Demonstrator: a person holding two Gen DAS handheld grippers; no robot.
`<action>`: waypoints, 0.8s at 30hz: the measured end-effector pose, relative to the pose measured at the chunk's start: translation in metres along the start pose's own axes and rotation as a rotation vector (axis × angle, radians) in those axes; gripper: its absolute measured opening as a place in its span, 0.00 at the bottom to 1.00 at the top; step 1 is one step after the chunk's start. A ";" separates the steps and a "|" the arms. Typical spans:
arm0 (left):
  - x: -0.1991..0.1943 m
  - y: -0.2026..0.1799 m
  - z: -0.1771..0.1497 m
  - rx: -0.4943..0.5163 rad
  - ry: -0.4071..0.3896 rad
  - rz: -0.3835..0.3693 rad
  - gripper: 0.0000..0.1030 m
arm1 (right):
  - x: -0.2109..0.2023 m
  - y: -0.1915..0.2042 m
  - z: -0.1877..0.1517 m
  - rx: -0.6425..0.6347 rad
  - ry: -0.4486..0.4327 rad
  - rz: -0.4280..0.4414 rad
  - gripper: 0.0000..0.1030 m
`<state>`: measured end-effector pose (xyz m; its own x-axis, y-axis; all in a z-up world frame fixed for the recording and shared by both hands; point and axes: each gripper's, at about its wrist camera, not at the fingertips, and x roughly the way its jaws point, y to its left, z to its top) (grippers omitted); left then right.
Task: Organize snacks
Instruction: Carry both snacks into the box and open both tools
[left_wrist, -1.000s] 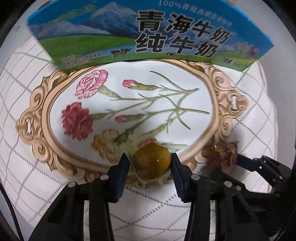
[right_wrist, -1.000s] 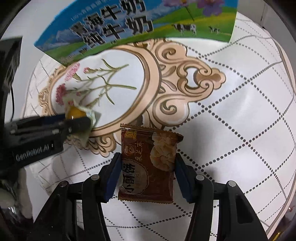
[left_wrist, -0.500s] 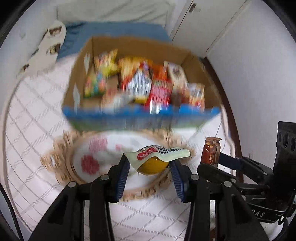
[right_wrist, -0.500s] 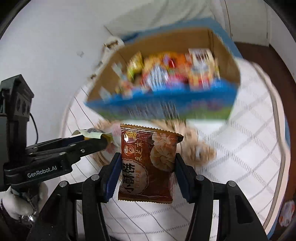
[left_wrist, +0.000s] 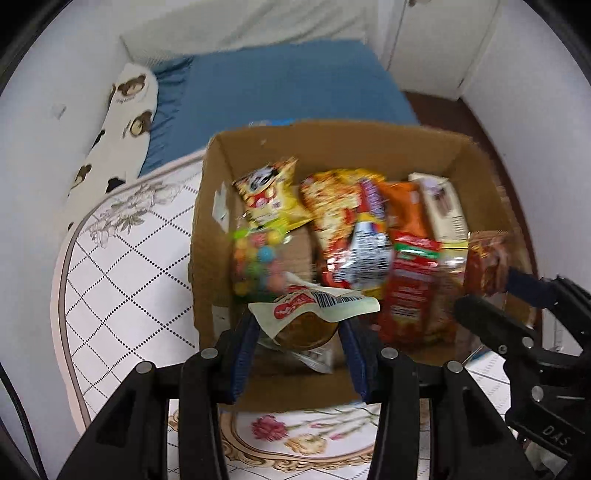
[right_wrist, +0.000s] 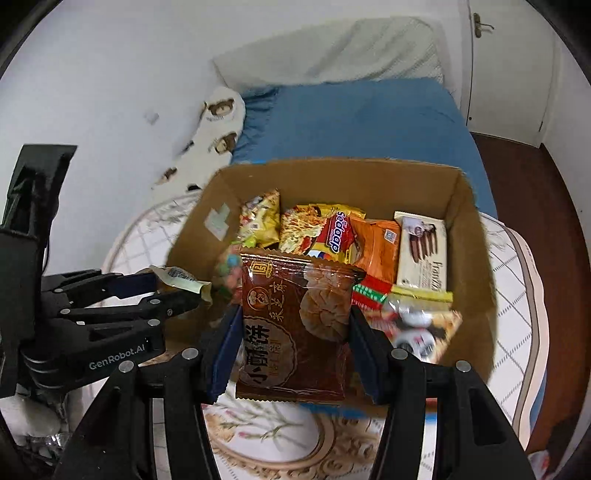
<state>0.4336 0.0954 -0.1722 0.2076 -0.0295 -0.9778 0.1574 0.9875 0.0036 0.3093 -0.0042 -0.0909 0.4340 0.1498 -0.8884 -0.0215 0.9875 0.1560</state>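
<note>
Two hand-held grippers hang over an open cardboard box (left_wrist: 218, 206) that takes up the middle of both views. In the left wrist view, the left hand-held gripper (left_wrist: 301, 332) at the lower centre of the frame is clamped on a small round yellow-brown snack (left_wrist: 306, 330) in a clear wrapper whose pale flap with a red logo and a barcode folds over the top. It sits above the box's near left corner. The right hand-held gripper (right_wrist: 295, 328), at the lower centre of the right wrist view, is clamped on a brown biscuit packet (right_wrist: 295, 325) printed with Chinese characters and a picture of round biscuits; the packet stands upright between the blue pads, in front of the box's near wall.

Inside the box lie many packets: a yellow bag (left_wrist: 267, 194) at the upper left, a bag of coloured candy balls (left_wrist: 258, 262) below it, a red and yellow noodle packet (right_wrist: 325, 230) in the middle, an orange packet (right_wrist: 376, 247) beside that, and a white chocolate-stick box (right_wrist: 423, 251) against the right wall. A red packet (left_wrist: 410, 291) lies nearer the front right.

The box rests on a white worktop (left_wrist: 122, 277) with a dotted diamond pattern and a flower medallion (left_wrist: 295, 435) at the bottom of the frame. Behind it, in the upper part of both views, is a bed with a blue sheet (left_wrist: 280, 88) and a white pillow with bear prints (left_wrist: 122, 122) at the upper left.
</note>
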 end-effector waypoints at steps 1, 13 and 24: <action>0.004 0.005 0.002 -0.003 0.018 0.002 0.40 | 0.011 0.000 0.004 0.001 0.022 0.001 0.57; 0.043 0.041 -0.001 -0.173 0.079 -0.063 0.68 | 0.064 -0.023 0.009 0.067 0.159 -0.016 0.92; 0.041 0.022 0.000 -0.160 0.051 -0.067 0.96 | 0.045 -0.045 0.006 0.076 0.143 -0.191 0.97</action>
<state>0.4456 0.1158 -0.2123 0.1514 -0.0925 -0.9841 0.0133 0.9957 -0.0916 0.3349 -0.0420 -0.1352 0.2919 -0.0288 -0.9560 0.1188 0.9929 0.0064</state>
